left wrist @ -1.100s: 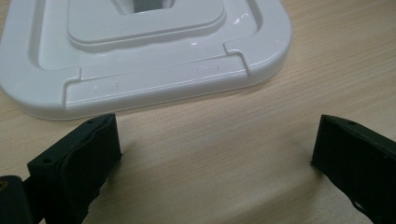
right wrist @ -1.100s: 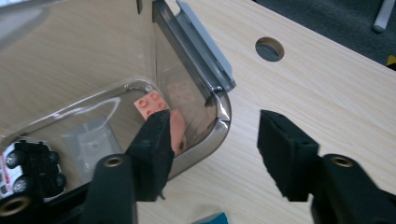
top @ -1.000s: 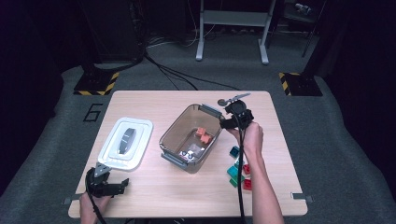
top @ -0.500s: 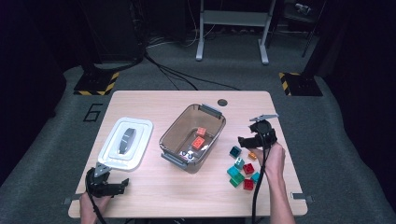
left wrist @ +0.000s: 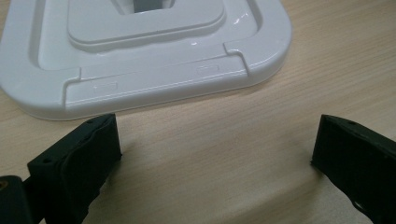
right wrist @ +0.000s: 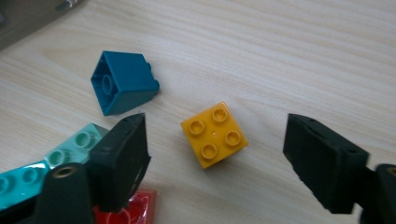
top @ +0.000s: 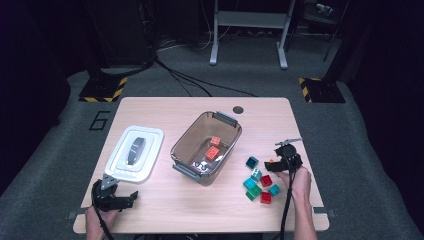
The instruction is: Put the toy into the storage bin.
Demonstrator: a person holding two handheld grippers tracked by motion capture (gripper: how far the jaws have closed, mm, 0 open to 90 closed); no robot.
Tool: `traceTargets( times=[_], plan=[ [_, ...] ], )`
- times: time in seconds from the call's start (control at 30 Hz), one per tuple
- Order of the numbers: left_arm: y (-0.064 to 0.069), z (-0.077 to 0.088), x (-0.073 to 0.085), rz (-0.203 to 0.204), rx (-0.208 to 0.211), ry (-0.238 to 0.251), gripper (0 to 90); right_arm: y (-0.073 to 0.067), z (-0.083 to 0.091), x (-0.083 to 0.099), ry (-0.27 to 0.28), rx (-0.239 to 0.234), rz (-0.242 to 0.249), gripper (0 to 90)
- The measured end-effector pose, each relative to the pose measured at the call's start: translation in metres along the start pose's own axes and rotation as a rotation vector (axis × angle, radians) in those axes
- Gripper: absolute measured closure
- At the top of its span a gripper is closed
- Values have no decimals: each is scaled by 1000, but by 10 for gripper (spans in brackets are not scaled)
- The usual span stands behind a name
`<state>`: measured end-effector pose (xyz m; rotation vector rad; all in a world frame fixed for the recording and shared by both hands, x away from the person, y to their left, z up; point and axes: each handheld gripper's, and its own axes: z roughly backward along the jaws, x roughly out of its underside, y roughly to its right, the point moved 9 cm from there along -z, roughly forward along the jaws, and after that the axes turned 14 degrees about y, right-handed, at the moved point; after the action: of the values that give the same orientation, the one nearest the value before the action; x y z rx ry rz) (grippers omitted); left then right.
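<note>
Item: yellow brick (right wrist: 214,134), square, four studs up, flat on the table (top: 165,210) at the right, at the far edge of the loose brick cluster (top: 260,182).

Relation: the brick lies between the spread jaws of the right gripper (right wrist: 217,163), slightly nearer the left-hand jaw in the right gripper view, touching neither pad. The jaws have just been narrowing, with the brick in the gap but not pinched. No long axis; its sides sit a little askew to the pads, so a small twist or a squaring push seems needed.

Neighbours: blue brick (right wrist: 122,82) on its side, just beyond; mint brick (right wrist: 70,147) and red brick (right wrist: 123,212) close by the left-hand jaw.

Destination, judged: bin (top: 206,146), left of the bricks, already holding orange and red ones.

Left gripper (left wrist: 215,149): jaws wide apart, empty, resting near the lid (left wrist: 140,51), well apart from the bricks. The right hand (top: 300,182) is nearer.
</note>
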<state>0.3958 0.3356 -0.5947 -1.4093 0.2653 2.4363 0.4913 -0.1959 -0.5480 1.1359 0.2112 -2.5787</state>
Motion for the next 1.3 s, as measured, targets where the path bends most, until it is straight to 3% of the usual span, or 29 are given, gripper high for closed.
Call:
traceTargets(
  times=[0.07,0.13,0.2,0.27,0.3,0.53,0.77,1.03,1.3],
  plan=[
    [0,0,0,0,0,0,8,4,-6,4,-4,3,26,291],
    [0,0,0,1,2,-1,8,4,-9,7,-17,13,21,318],
    [0,0,0,-1,2,-1,8,5,-12,6,1,-12,28,352],
    [0,0,0,0,2,-1,8,5,-14,8,-18,-3,22,377],
    [0,0,0,0,0,-1,8,6,-16,8,-12,-14,43,384],
    [0,0,0,0,2,-2,8,7,-23,11,-31,-16,48,570],
    [0,0,0,0,2,-1,8,7,-22,12,-33,-16,33,590],
    [0,0,0,0,0,0,8,9,-15,8,-1,-32,-18,591],
    [0,0,0,1,2,-1,8,7,2,-16,52,-19,-88,591]
  ],
)
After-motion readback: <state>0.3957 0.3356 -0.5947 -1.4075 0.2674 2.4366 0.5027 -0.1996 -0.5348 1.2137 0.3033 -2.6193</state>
